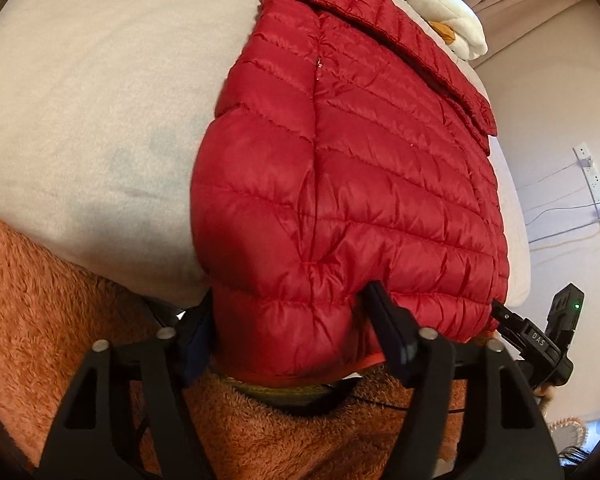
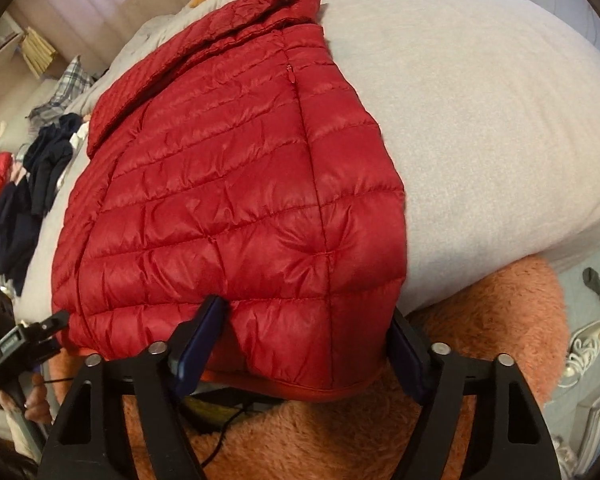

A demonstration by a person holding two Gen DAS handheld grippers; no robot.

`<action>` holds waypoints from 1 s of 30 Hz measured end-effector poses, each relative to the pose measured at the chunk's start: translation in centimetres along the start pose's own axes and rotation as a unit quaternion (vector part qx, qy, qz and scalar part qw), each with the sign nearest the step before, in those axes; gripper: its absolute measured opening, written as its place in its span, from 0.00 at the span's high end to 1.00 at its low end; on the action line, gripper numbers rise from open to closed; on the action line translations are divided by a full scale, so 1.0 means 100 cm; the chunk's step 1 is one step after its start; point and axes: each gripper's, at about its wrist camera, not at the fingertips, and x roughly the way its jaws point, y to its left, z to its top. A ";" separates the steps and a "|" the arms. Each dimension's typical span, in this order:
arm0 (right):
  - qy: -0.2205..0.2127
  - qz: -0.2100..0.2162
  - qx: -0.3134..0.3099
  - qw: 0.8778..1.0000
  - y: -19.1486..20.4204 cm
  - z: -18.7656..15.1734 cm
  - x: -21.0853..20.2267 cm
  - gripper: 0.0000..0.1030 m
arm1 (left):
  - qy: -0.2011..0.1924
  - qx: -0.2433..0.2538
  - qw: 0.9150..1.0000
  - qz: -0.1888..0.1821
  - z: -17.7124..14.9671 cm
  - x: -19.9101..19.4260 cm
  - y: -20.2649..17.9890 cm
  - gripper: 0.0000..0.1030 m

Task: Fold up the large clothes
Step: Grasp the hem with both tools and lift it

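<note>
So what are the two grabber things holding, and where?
Both hold the red quilted puffer jacket by its bottom hem: the left hand-held gripper near one corner, the right hand-held gripper near the other.

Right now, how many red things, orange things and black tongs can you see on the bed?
Red: 1, the puffy jacket
Orange: 1, the fuzzy blanket
Black tongs: 2, the left tongs and the right tongs
Total: 4
</note>
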 end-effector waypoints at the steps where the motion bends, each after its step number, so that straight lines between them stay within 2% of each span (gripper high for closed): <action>1: -0.001 0.004 0.000 1.000 0.000 0.000 0.000 0.34 | 0.000 -0.002 1.000 -0.001 0.000 0.001 0.000 0.42; 2: -0.001 0.012 0.000 1.000 0.000 0.001 0.001 0.44 | 0.001 -0.007 1.000 -0.003 0.001 0.001 0.002 0.44; 5: 0.006 0.054 0.020 0.998 -0.005 -0.001 0.001 0.72 | -0.004 -0.027 1.000 -0.010 0.002 -0.003 0.007 0.59; 6: 0.003 0.061 0.017 0.998 -0.004 -0.001 -0.002 0.78 | -0.008 -0.024 0.999 -0.024 0.001 -0.006 0.006 0.73; 7: -0.004 0.064 0.008 0.998 -0.001 -0.001 -0.006 0.79 | -0.014 -0.016 0.999 -0.039 0.001 -0.010 0.003 0.84; 10: -0.022 0.057 -0.015 0.998 0.009 0.001 -0.020 0.81 | -0.050 0.015 0.998 -0.031 0.002 -0.030 -0.017 0.85; 16: -0.087 0.086 -0.028 0.992 0.017 0.007 -0.066 0.82 | -0.108 0.034 0.991 -0.066 0.007 -0.083 -0.040 0.87; 21: -0.141 0.096 -0.057 0.984 0.026 0.009 -0.105 0.83 | -0.158 0.071 0.981 -0.086 0.005 -0.127 -0.063 0.87; 25: -0.177 0.111 -0.065 0.976 0.029 0.012 -0.132 0.83 | -0.182 0.085 0.975 -0.099 0.010 -0.151 -0.073 0.87; 30: -0.207 0.108 -0.084 0.969 0.045 0.016 -0.150 0.83 | -0.211 0.103 0.966 -0.107 0.010 -0.177 -0.085 0.87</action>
